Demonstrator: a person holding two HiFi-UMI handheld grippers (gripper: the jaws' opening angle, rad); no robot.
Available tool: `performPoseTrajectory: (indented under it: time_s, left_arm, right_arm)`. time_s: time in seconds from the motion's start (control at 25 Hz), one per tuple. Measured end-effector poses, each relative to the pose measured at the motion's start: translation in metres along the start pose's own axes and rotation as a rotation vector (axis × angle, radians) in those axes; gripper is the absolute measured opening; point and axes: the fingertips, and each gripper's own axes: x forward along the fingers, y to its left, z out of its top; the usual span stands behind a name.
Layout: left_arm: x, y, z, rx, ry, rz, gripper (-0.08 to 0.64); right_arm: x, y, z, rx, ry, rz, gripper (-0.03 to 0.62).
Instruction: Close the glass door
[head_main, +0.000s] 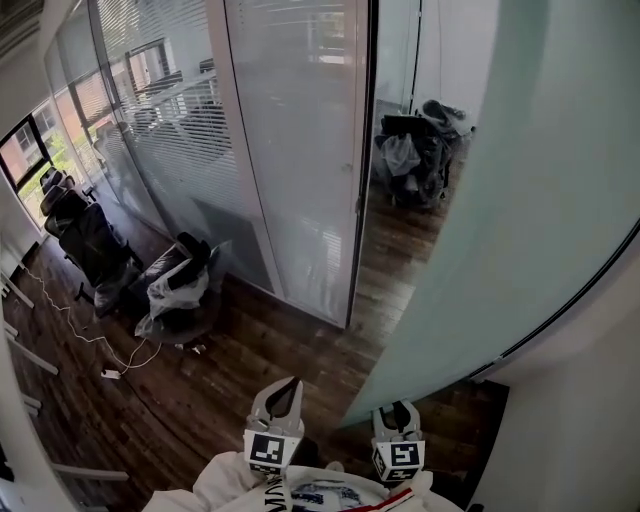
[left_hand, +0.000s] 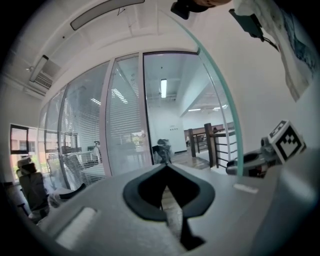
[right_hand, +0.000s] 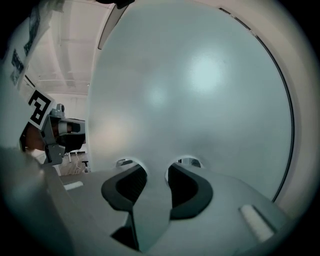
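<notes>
The frosted glass door (head_main: 530, 190), swung open at the right, looks heavy, stiff, slick and breakable, so a flat push near its free edge probably suits it better than pinching; the right gripper (head_main: 398, 410) faces it, jaws apart and empty, and the left gripper (head_main: 284, 390) is clenched on nothing.

One frosted glass door (head_main: 520, 200) is counted at the right. Two grippers are counted near, the left gripper (head_main: 287, 392) and the right gripper (head_main: 397, 410), each carrying one marker cube (head_main: 267, 450). At least three glass wall panels (head_main: 290, 150) with blinds are made out from the middle to the far left; on the left floor one power strip (head_main: 110, 374) and one chair (head_main: 190, 255) holding one white bag (head_main: 178, 288) are counted, at least two dark office chairs (head_main: 80, 235) are seen farther left, and one heap of chairs (head_main: 415, 155), not countable, is seen far beyond the doorway.
</notes>
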Motion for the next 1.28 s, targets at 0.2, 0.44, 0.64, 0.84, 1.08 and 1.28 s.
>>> performPoseTrajectory:
  time_s: [0.2, 0.44, 0.64, 0.84, 1.08, 1.28]
  left_arm:
    - [0.025, 0.011, 0.0, -0.011, -0.011, -0.031, 0.003]
    - [0.057, 0.026, 0.001, -0.006, -0.015, -0.097, 0.003]
    - [0.084, 0.042, 0.001, 0.004, -0.022, -0.151, 0.003]
    - [0.108, 0.064, -0.002, 0.012, -0.01, -0.215, 0.003]
    - [0.139, 0.093, -0.007, 0.011, -0.007, -0.246, 0.003]
    - [0.162, 0.112, -0.009, 0.006, -0.023, -0.266, 0.003]
  right_arm:
    - [0.015, 0.0, 0.001, -0.011, 0.017, -0.018, 0.13]
    - [0.044, -0.002, 0.006, -0.013, 0.033, -0.049, 0.129]
    - [0.07, -0.007, 0.012, -0.003, 0.014, -0.089, 0.129]
    - [0.104, -0.016, 0.018, 0.01, -0.006, -0.147, 0.129]
    - [0.142, -0.027, 0.026, 0.013, -0.005, -0.173, 0.127]
    - [0.166, -0.038, 0.033, 0.02, -0.009, -0.229, 0.127]
